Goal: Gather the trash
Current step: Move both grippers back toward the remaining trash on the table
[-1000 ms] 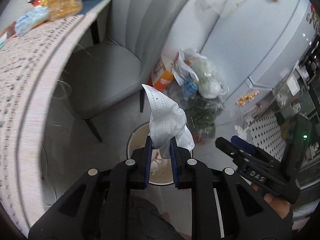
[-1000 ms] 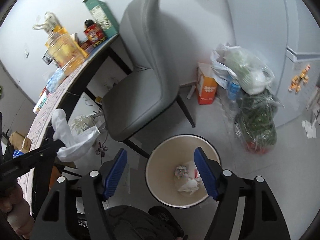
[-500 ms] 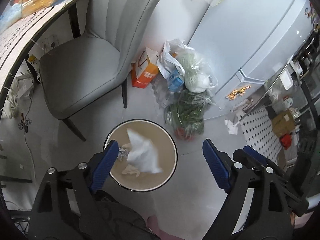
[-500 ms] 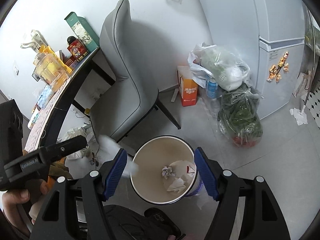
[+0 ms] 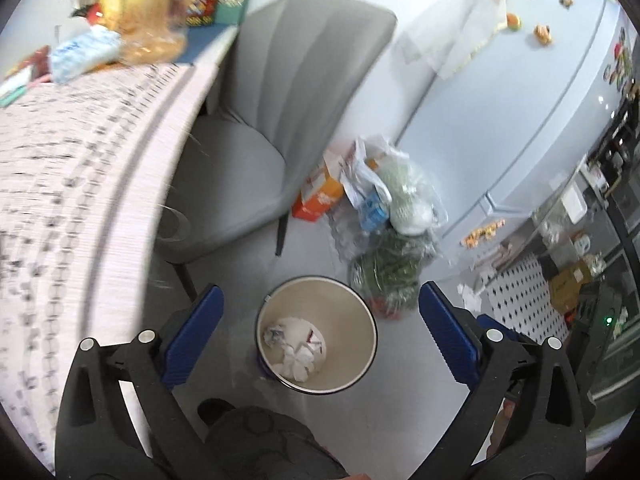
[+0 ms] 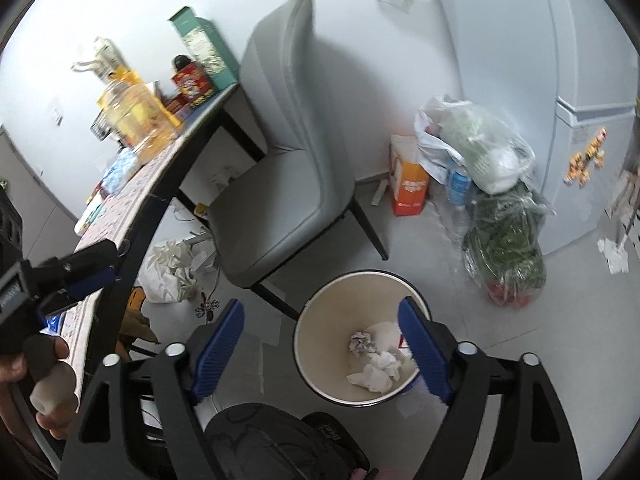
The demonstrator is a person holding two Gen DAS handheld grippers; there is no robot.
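- While both were held above the wastebasket (image 5: pixel 370 330), the left hand-held gripper (image 5: pixel 320 336) and right hand-held gripper (image 6: pixel 322 350) stood wide apart, gripping nothing.
- Crumpled tissues (image 5: pixel 298 356) lay inside the basket, lower centre of both frames.

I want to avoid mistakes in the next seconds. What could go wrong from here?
1. The trash bin stands close to the chair leg; a careless low move might tip it.
2. The left gripper passes near the table edge and could hit it.
3. Bags of vegetables beside the bin might be mistaken for trash.
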